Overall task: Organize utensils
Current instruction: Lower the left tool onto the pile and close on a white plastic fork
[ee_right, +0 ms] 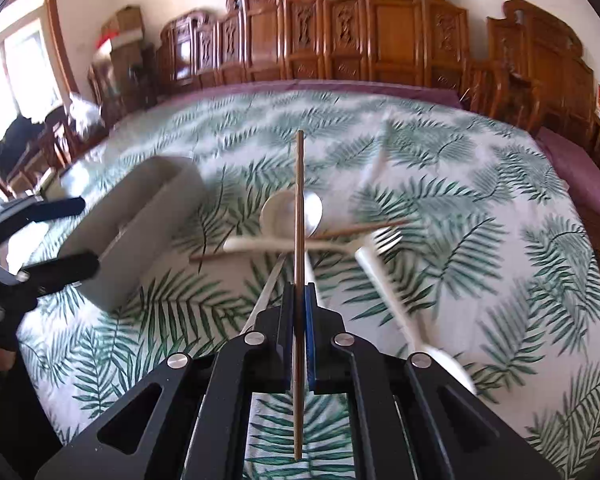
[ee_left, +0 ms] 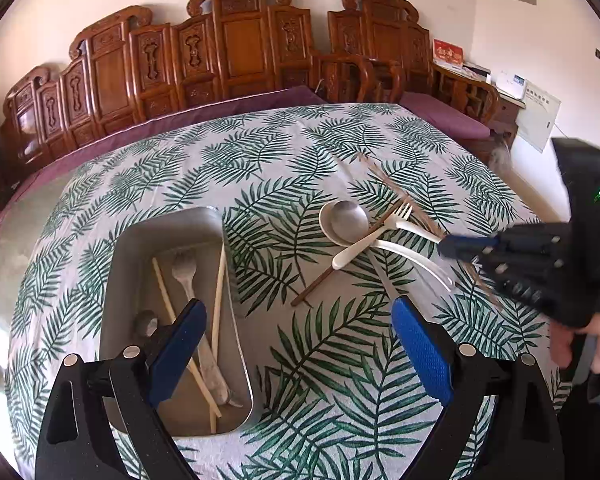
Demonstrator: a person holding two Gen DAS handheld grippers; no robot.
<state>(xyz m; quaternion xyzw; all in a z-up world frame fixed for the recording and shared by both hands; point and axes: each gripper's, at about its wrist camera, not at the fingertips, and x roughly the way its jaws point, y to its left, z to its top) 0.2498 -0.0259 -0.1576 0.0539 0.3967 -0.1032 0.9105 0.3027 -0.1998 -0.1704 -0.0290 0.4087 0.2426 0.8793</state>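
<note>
My right gripper [ee_right: 299, 292] is shut on a brown chopstick [ee_right: 299, 200], which stands lengthwise between its blue pads above the utensil pile. From the left wrist view that right gripper [ee_left: 446, 246] comes in from the right, with the chopstick [ee_left: 384, 178] blurred. On the leaf-print cloth lie a metal spoon [ee_left: 346, 218], a white fork [ee_left: 396, 216], a white spoon [ee_left: 416, 258], a second brown chopstick [ee_left: 320, 282] and a knife [ee_left: 382, 280]. My left gripper [ee_left: 300, 344] is open and holds nothing, its left finger over the metal tray [ee_left: 168, 220], which holds pale chopsticks, a fork and a spoon.
Carved wooden benches [ee_left: 240, 44] with purple cushions [ee_left: 440, 116] run along the far side of the table. A person's hand [ee_left: 592, 344] holds the right gripper at the right edge. In the right wrist view the tray [ee_right: 148, 232] sits left of the pile, beside my left gripper [ee_right: 68, 236].
</note>
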